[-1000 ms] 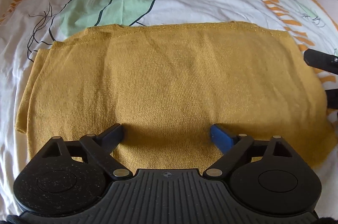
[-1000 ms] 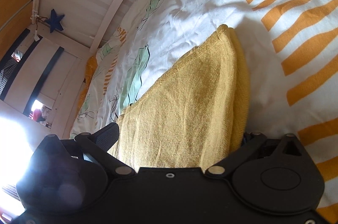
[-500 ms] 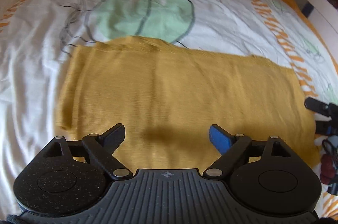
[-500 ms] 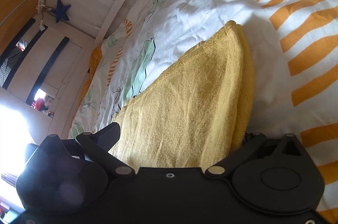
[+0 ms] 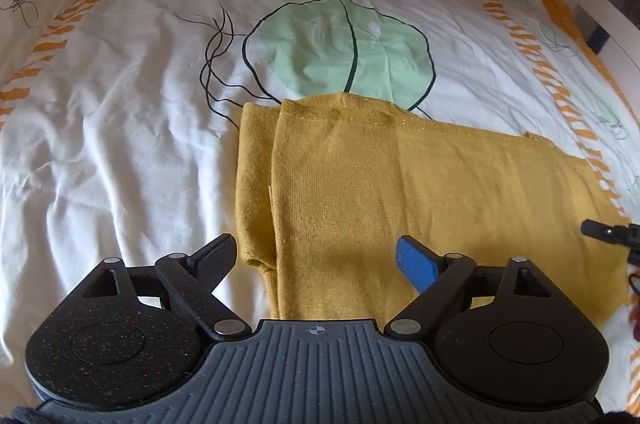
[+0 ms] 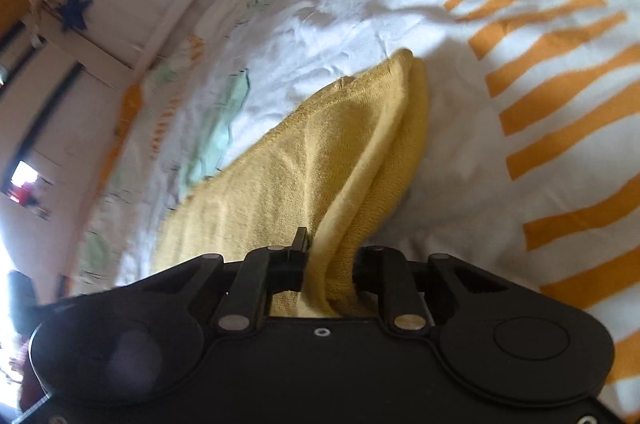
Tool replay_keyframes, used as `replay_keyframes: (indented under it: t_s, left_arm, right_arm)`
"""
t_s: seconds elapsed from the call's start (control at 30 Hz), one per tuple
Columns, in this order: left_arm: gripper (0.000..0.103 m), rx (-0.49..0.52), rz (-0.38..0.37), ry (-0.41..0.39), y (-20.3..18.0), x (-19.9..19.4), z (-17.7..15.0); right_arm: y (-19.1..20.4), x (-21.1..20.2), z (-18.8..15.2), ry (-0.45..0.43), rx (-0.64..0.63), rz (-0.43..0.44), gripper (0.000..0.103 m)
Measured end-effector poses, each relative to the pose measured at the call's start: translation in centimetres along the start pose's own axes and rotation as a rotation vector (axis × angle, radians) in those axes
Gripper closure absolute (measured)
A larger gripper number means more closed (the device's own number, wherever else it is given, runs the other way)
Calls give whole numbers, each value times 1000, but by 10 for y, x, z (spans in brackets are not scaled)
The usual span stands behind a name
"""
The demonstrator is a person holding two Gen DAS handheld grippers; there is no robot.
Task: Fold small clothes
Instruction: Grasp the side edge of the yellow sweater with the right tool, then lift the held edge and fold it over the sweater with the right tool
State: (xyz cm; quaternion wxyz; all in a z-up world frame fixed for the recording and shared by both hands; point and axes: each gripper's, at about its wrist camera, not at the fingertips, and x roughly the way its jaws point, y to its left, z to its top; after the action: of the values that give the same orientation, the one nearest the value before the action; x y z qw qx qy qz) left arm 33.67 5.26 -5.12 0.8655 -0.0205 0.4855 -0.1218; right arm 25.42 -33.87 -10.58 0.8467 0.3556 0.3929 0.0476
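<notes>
My right hand-held gripper (image 6: 320, 264) pinches the yellow garment's (image 5: 420, 200) right end on the bed (image 5: 120, 144); its length runs leftward. My left hand-held gripper (image 5: 316, 260), wide, empty, hovers at the near-left corner.

The folded mustard knit garment (image 5: 420, 192) lay on the leaf-printed white bedsheet (image 5: 120, 104), the left gripper (image 5: 316, 260) over its near edge, the right gripper (image 6: 332, 256) at its right end.
</notes>
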Motion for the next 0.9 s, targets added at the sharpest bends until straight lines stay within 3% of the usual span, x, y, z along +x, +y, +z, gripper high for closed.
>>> replay_keyframes:
  t_s: [0.27,0.57,0.9]
  left_arm:
    - [16,-52,17,-33,30,-12,9]
    - [16,-98,12,-53,52,-20,11]
    - [16,-173,3,-56,81,-25,9]
  right_arm:
    - [77,-4,16,-23,-108,-110,80]
    - [170,25,20,20,-216,-60,81]
    - [243,100,-25,138,-336,-32,81]
